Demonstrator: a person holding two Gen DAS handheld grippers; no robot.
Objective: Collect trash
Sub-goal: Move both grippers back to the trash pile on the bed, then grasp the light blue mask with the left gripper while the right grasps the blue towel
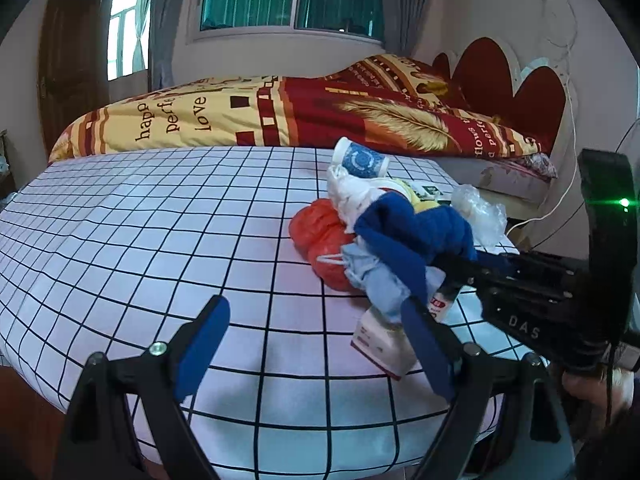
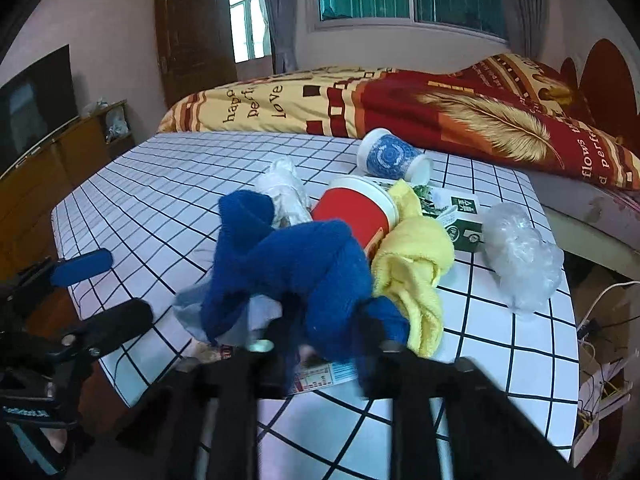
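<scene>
A heap of trash lies on the checked tablecloth (image 1: 160, 240). On top is a blue cloth (image 2: 304, 264), and my right gripper (image 2: 324, 320) is shut on its near end; the same gripper (image 1: 448, 268) reaches in from the right. Around the cloth are a red cup (image 2: 356, 216), a yellow cloth (image 2: 416, 256), a blue-patterned paper cup (image 2: 392, 156), a green carton (image 2: 460, 216), a clear plastic wad (image 2: 520, 256) and a red bag (image 1: 320, 236). My left gripper (image 1: 316, 344) stands open just left of the heap, beside a small white carton (image 1: 380, 344).
A bed with a red and yellow quilt (image 1: 280, 108) runs along the table's far side. A wooden cabinet (image 2: 60, 152) with a dark screen stands to the left. Cables (image 2: 600, 320) hang off the table's right edge. A hand (image 1: 600, 388) holds the right gripper.
</scene>
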